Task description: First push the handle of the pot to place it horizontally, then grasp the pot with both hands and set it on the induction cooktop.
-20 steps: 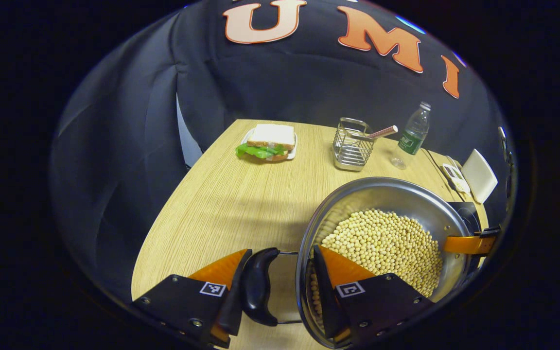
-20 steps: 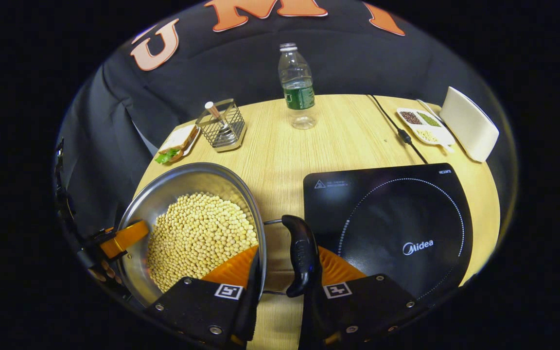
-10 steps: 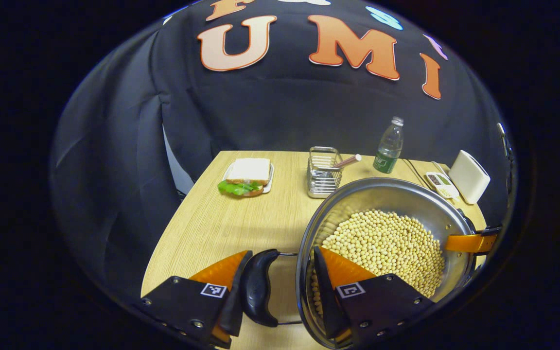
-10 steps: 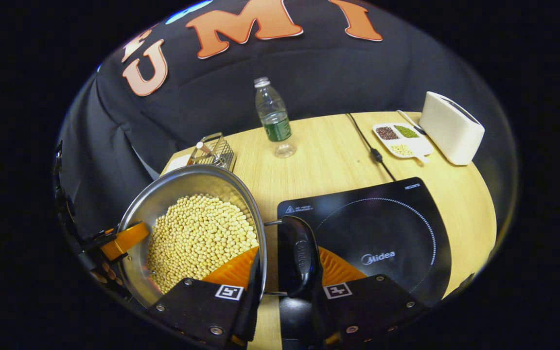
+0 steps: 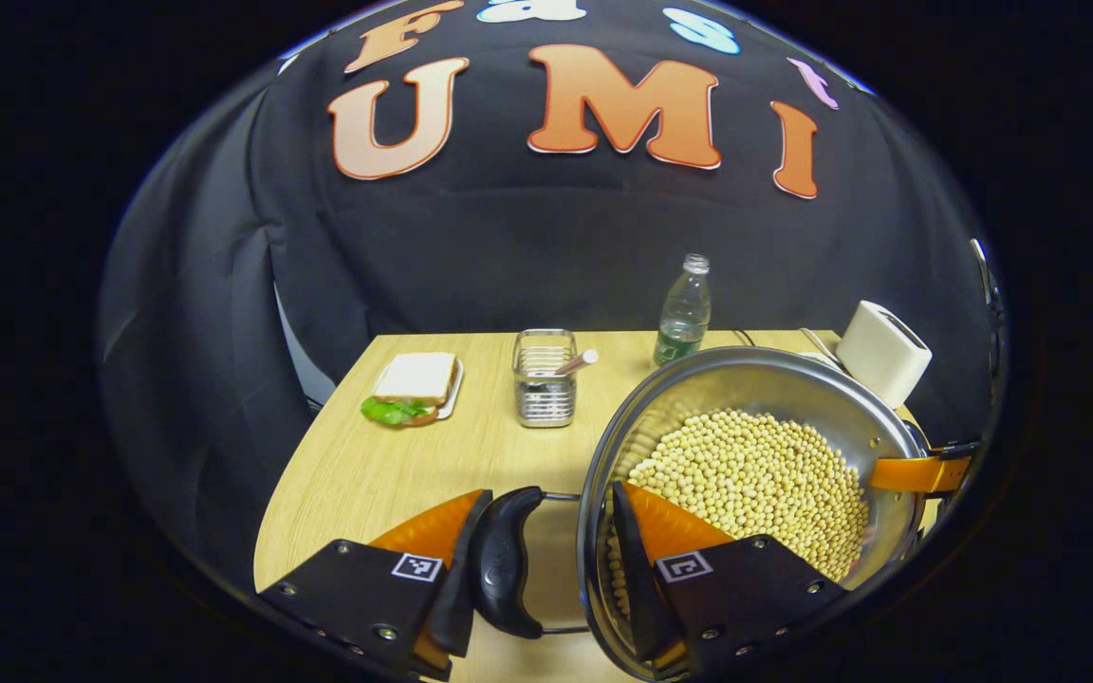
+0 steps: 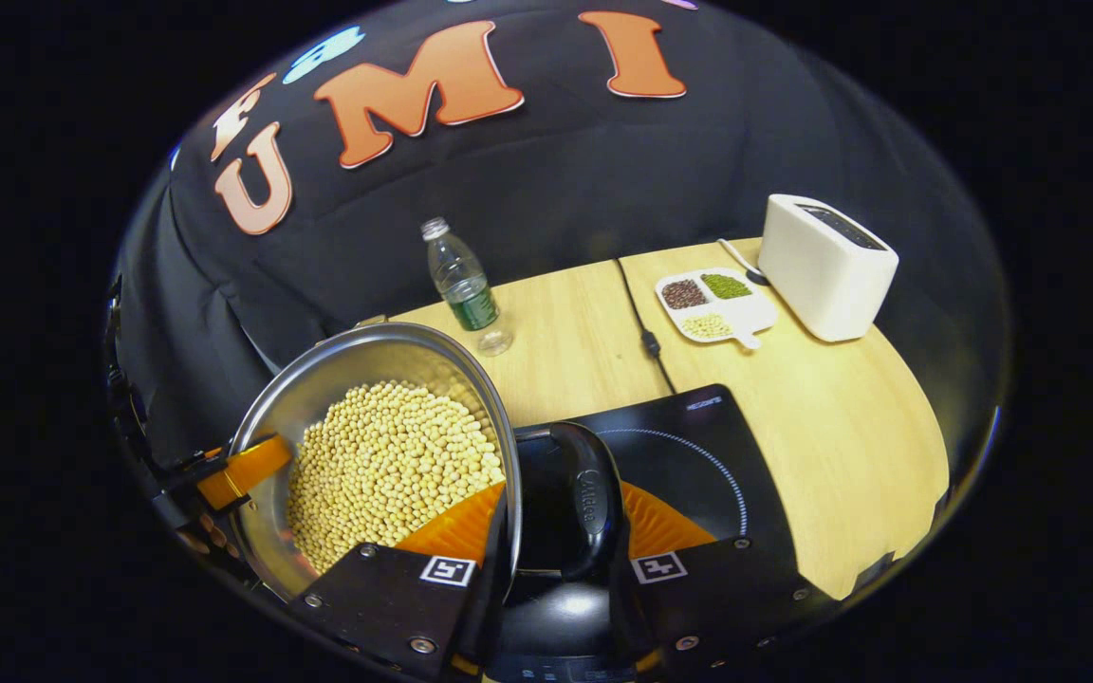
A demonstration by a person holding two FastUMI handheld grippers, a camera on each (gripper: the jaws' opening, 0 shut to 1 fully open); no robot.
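A steel pot (image 5: 765,379) full of soybeans (image 5: 755,474) hangs above the wooden table, held from both sides. In the left gripper view, my left gripper (image 5: 551,493) is shut on the pot: one finger presses outside the black side handle (image 5: 501,569), the other inside the rim. In the right gripper view, my right gripper (image 6: 565,493) is shut the same way on the opposite handle (image 6: 589,503) and the pot (image 6: 347,365) wall. The black induction cooktop (image 6: 698,446) lies just below and beyond that handle. Across the pot, a finger of the left gripper (image 6: 243,470) shows.
At the back of the table stand a water bottle (image 6: 466,289), a wire rack (image 5: 545,379) and a sandwich plate (image 5: 409,389). A white toaster (image 6: 826,266), a divided dish of beans (image 6: 713,304) and the cooktop's cord (image 6: 641,323) sit at the far right.
Both grippers have lifted the pot and carried it rightward. The cooktop has slid under the right handle. Their grip has not changed.
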